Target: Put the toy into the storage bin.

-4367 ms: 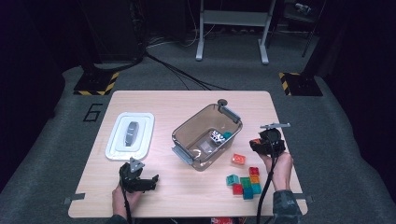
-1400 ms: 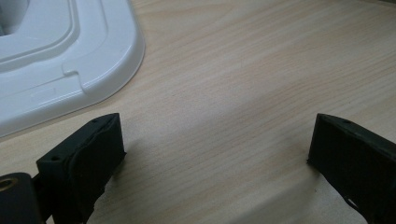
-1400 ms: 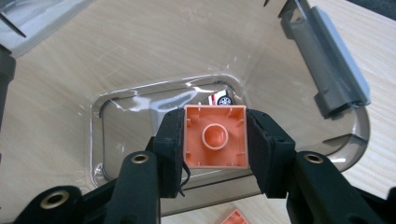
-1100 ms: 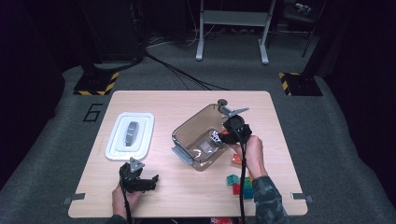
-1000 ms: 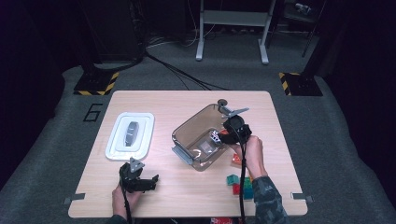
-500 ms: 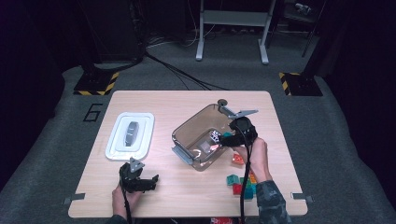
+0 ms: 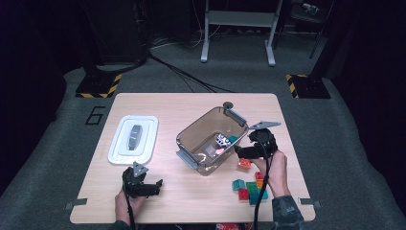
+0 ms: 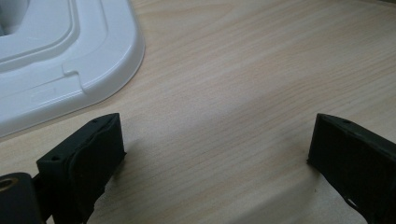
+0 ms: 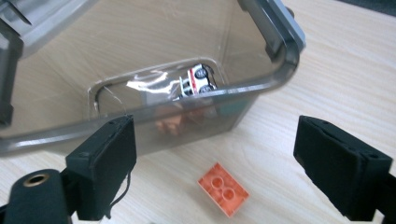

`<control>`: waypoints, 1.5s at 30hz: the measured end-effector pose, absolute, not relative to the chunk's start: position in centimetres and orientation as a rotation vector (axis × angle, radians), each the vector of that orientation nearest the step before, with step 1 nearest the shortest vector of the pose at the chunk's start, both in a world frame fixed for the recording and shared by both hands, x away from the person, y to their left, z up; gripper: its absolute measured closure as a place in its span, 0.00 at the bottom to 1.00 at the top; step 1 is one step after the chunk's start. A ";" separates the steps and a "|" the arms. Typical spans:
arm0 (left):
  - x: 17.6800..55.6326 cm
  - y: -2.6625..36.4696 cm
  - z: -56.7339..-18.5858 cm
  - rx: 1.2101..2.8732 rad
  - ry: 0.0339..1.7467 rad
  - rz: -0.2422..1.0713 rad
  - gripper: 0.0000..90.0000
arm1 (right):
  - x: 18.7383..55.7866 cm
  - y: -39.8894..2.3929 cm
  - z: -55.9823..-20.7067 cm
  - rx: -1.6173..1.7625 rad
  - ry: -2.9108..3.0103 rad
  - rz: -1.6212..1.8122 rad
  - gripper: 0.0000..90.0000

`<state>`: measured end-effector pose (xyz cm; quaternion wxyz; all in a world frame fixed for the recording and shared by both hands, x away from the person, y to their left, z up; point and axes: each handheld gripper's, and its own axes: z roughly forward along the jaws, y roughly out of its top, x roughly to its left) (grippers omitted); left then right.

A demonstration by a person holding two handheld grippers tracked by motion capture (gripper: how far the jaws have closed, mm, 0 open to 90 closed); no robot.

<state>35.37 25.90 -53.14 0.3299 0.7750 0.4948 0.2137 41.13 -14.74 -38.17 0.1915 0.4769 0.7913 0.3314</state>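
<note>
The right gripper is hovering at the bin's 3 o'clock side, just outside its wall, with its jaws standing wide apart; they have just been opening, and nothing is sitting between them. In the right gripper view the jaws are framing the bin's clear wall and an orange brick that is lying flat on the table, studs up, just in front of the bin and apart from both jaws. From above, that orange brick is lying at the bin's 4 o'clock, just below the right gripper.

Inside the bin, a small white toy car is resting on the floor next to another orange piece seen through the wall.

A cluster of bricks in teal, red, green and orange is sitting at the bin's 5 o'clock, near the person's right hand.

The left gripper is staying near the table's 7 o'clock edge, its jaws spread wide over bare wood and holding nothing. The white lid is lying flat at the bin's 9 o'clock, well apart from it; in the left gripper view its corner is showing at 11 o'clock, just beyond the jaws.
</note>
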 end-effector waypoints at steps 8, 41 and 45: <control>35.4 25.9 -53.1 2.026 1.296 0.558 0.04 | 40.2 -16.8 -40.3 1.424 2.224 0.903 0.06; 35.4 25.9 -53.1 2.028 1.294 0.558 0.04 | 38.7 -20.1 -48.8 1.751 2.195 0.731 0.59; 35.4 25.9 -53.1 2.027 1.294 0.558 0.04 | 38.8 -20.0 -49.0 1.742 2.205 0.721 0.64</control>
